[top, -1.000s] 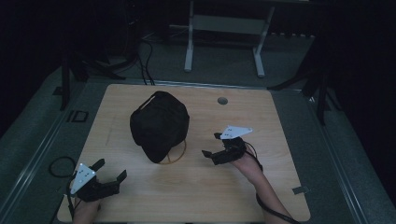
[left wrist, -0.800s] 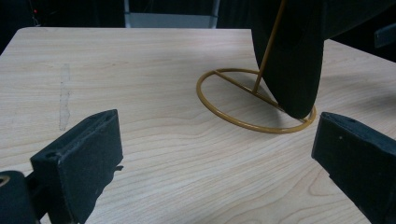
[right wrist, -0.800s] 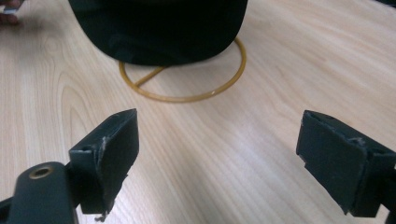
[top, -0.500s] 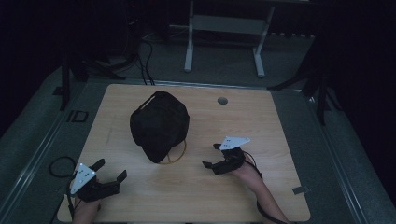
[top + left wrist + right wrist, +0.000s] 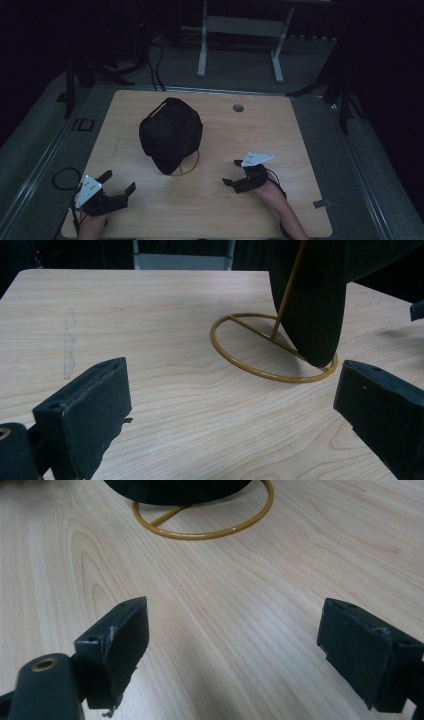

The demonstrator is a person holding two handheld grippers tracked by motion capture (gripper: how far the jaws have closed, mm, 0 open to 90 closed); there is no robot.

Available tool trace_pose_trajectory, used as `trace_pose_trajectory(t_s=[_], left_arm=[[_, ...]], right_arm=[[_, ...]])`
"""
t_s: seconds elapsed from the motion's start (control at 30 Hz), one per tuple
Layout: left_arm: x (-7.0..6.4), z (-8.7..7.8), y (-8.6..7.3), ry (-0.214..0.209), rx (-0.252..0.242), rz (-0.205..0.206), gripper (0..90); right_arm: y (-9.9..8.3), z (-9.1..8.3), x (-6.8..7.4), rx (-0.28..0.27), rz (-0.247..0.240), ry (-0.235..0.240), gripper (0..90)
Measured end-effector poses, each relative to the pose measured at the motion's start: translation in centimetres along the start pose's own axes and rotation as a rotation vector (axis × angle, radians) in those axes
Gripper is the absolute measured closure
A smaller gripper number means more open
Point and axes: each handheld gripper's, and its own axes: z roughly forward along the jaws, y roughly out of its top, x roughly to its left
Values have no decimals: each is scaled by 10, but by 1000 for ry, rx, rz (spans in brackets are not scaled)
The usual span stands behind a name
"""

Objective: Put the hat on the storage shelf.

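The left tool (image 5: 119,181) rests low on the near left corner of the tabletop (image 5: 300,130), its two black jaws spread wide with nothing between them; in the left gripper view they frame bare light wood. The right tool (image 5: 232,172) sits at the near right, held in a hand (image 5: 271,192), its jaws likewise parted and empty over bare wood grain, a grey three-cornered plate (image 5: 256,159) on top. Between the two tools and farther back, a black cap (image 5: 171,132) hangs on a thin golden wire stand (image 5: 274,347) whose ring base lies flat on the tabletop, a slim upright rod rising from a crossbar in the ring. The cap's lower edge dips down close to the ring. Both tools are well apart from the stand. Near the far edge of the tabletop sits a small round grommet (image 5: 238,107). A dark cable (image 5: 62,178) loops beside the left tool.
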Motion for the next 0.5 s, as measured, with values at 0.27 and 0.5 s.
trace_pose_trajectory(t_s=[0.27,0.5], left_arm=[[0,-1,1,5,-5,3,24],[1,0,0,-1,-2,1,24]], right_arm=[[-8,-8,4,-6,-20,-9,133],[-11,-7,3,-7,-23,-13,133]])
